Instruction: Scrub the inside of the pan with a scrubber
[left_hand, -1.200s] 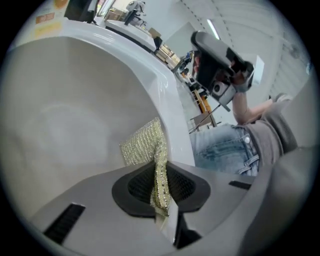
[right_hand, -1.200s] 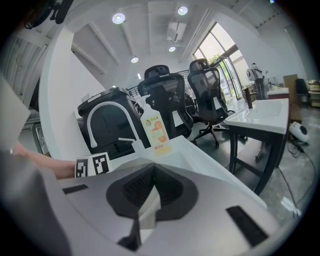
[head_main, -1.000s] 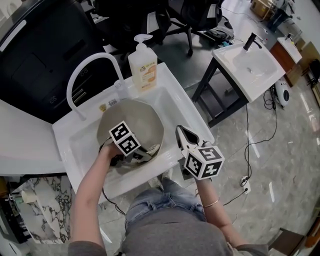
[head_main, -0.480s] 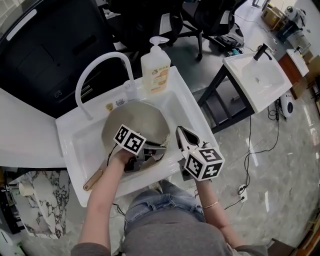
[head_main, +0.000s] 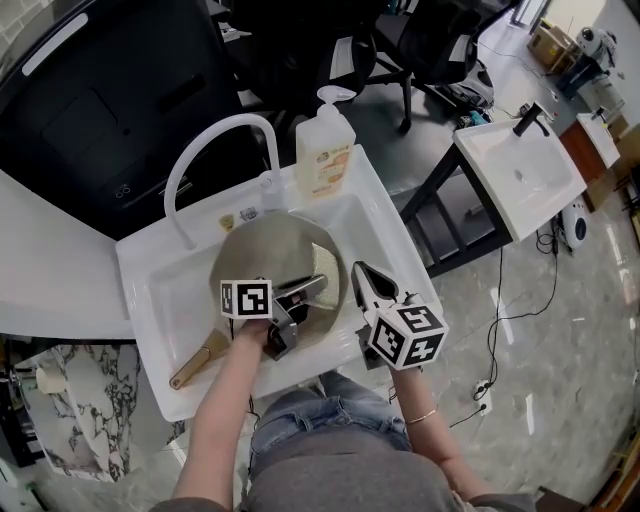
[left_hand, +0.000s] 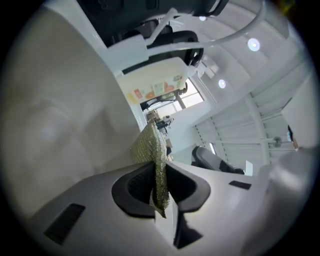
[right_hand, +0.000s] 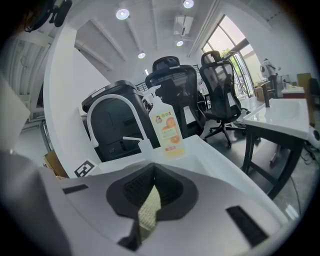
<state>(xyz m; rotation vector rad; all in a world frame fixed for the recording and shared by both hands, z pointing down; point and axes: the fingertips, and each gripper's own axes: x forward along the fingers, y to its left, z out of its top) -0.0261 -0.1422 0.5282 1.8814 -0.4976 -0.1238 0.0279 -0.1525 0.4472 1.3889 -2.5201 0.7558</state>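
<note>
While our left gripper (left_hand: 159, 172) clamps the thin scrubber (left_hand: 151, 147) at the pan (head_main: 255, 245), hard pressure could pull it free; our right gripper (head_main: 360, 272) pinches a pale scrap (right_hand: 148, 210).

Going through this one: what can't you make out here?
1. Head view: the left gripper overlaps the spot where the scrubber meets the pan; contact unclear.
2. Right gripper view: pads hide most of the pale woven scrap in the right gripper; unidentifiable.
3. Head view: soap bottle label too small to read.
</note>
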